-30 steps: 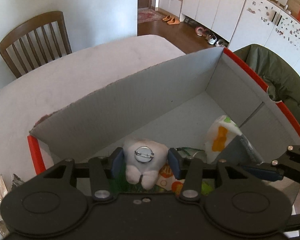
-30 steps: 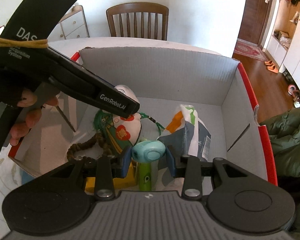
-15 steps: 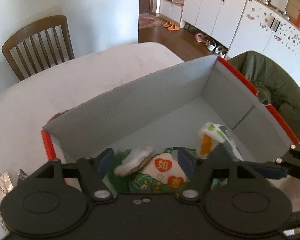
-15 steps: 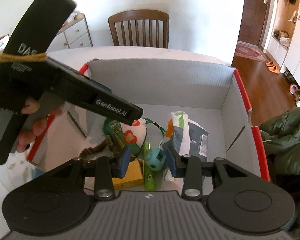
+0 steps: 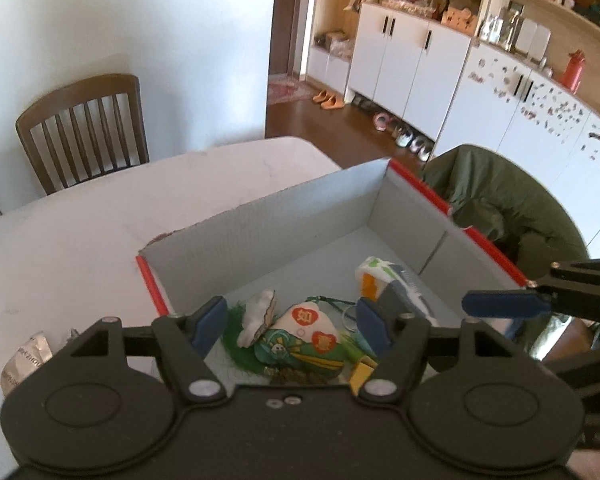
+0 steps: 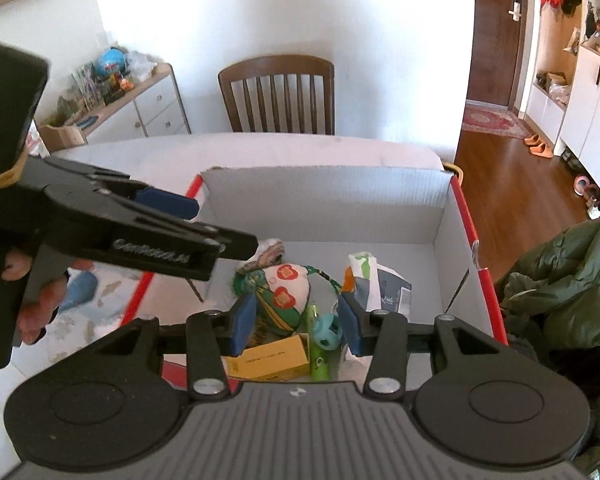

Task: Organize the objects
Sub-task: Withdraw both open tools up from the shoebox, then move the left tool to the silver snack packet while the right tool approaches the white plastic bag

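Left wrist view puts my left claw (image 5: 288, 322) low in the frame, jaws spread wide and holding nothing, above the near end of the grey cardboard box with red rims (image 5: 260, 236) on the pale desk (image 5: 80, 232). Between the jaws lie the small white plush tooth (image 5: 260, 314) and the green embroidered cloth pouch with red hearts (image 5: 308, 340), both resting on the box floor. In the right wrist view my right claw (image 6: 296, 322) also stands open and empty, over the teal round-headed green tube (image 6: 322, 344) and the yellow rectangular carton (image 6: 268, 358) at lower centre, with the white and grey paper packet (image 6: 376, 284) just right of them.

Both drops look finished to me, so the step in hand is pulling clear. I'd lift each claw straight up to avoid snagging the pouch's cord, then send the left one toward the crinkled silver foil packet (image 5: 24, 360) at lower left, outside the box.
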`<state>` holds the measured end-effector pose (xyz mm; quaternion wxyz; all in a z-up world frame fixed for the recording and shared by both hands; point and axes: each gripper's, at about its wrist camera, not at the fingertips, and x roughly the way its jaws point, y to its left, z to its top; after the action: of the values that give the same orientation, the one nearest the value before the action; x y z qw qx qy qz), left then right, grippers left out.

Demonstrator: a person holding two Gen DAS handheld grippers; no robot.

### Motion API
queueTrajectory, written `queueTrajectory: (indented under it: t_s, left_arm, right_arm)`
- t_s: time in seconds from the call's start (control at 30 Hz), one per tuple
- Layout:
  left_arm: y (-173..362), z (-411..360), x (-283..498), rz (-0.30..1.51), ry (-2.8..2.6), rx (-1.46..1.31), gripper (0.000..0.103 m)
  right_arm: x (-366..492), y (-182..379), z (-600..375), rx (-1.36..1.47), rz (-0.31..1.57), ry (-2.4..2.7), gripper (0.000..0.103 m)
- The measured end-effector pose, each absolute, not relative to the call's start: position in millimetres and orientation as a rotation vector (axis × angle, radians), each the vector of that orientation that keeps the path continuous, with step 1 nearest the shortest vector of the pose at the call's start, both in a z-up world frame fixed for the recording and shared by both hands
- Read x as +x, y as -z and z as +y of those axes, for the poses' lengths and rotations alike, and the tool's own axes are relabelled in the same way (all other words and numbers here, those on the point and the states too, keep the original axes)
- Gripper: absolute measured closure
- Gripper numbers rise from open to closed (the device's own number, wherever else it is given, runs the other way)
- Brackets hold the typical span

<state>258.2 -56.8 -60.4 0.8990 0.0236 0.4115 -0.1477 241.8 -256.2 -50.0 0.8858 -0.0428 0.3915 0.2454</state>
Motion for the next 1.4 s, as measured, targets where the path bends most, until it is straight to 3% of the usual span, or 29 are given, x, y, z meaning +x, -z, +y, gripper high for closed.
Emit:
queueTrajectory:
  t_s: [0.4,0.6,0.77,1.13,1.4]
  left_arm:
    - [27.0,-25.6,211.0,0.76,0.333,-0.003,0.03]
    - [17.1,-6.6,191.4,0.724,0.333,-0.031,0.028]
    - [12.3,12.2,172.9,0.696,0.328,-0.044,0.018]
    - [11.1,58.4,143.2,0.647,0.259,-0.077,0.001]
    - [20.7,98.0,134.6,0.636,0.218,-0.072,0.001]
  right_arm:
    - [208.7,17.4,-248.2,-0.048,0.742,-0.5,0.055]
    - [191.5,3.4,-237.0,-0.034,0.701,-0.497,0.046]
    - [177.2,-3.5,-224.7,0.002,0.685,-0.5,0.034]
    - [149.1,-4.2,-180.9,0.023,0.635,-0.541,0.02]
    - [138.4,3.5,-146.0,0.03,0.653,-0.562,0.015]
